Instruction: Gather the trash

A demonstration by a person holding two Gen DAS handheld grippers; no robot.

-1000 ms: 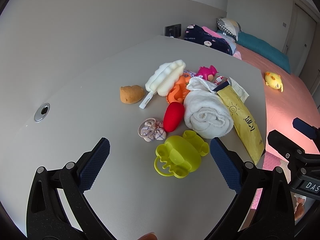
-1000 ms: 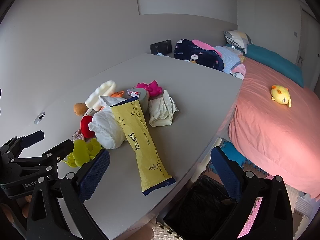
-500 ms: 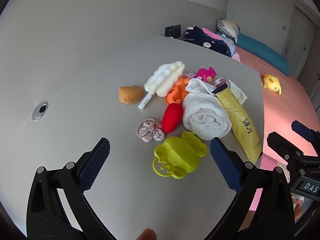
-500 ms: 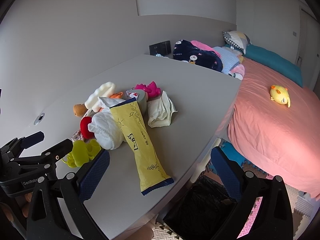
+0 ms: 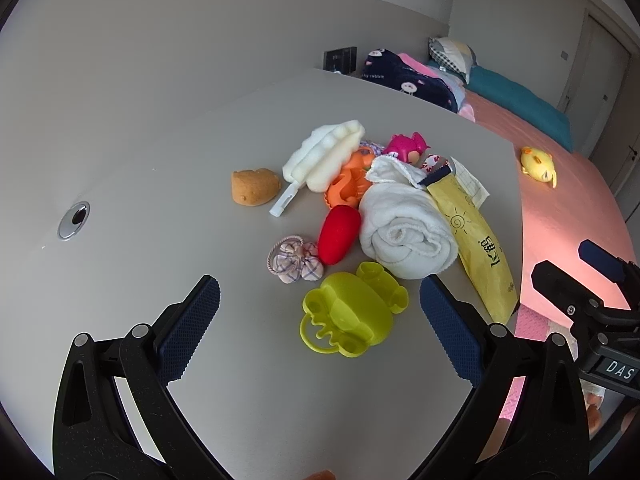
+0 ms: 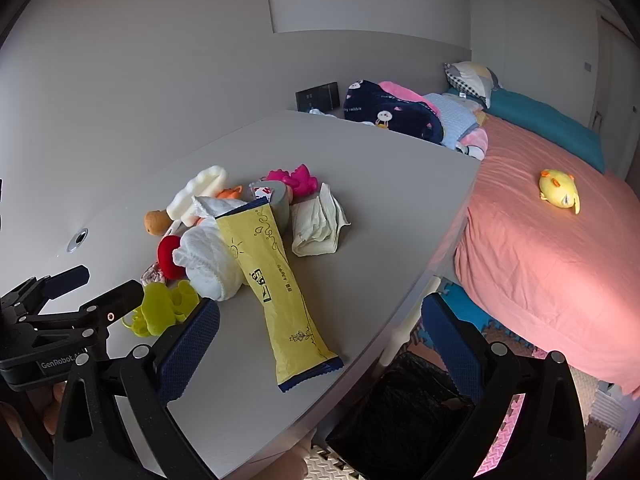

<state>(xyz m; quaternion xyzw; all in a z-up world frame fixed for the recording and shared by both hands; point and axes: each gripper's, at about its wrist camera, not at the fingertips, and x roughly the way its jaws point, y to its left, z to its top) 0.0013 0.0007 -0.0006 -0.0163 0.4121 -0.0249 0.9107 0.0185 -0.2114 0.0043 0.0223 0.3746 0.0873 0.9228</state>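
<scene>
A yellow snack wrapper (image 6: 272,280) lies on the grey table (image 6: 380,208), its end near the front edge; it also shows in the left wrist view (image 5: 476,240). A crumpled white paper napkin (image 6: 318,228) lies beside it. A bin with a black bag (image 6: 404,412) stands on the floor below the table edge. My left gripper (image 5: 320,320) is open and empty, just before a yellow-green toy (image 5: 348,316). My right gripper (image 6: 320,344) is open and empty, over the table's front edge near the wrapper's end.
A pile of toys and cloth sits mid-table: rolled white towel (image 5: 404,232), red toy (image 5: 338,234), orange mould (image 5: 346,188), pink toy (image 5: 406,146), white foam piece (image 5: 324,156), brown sponge (image 5: 254,186), checked pouch (image 5: 294,260). A pink bed (image 6: 552,248) lies right.
Both grippers have drifted slightly; the scene has shifted a little left in the views. Nothing was taken hold of or moved on the table.
</scene>
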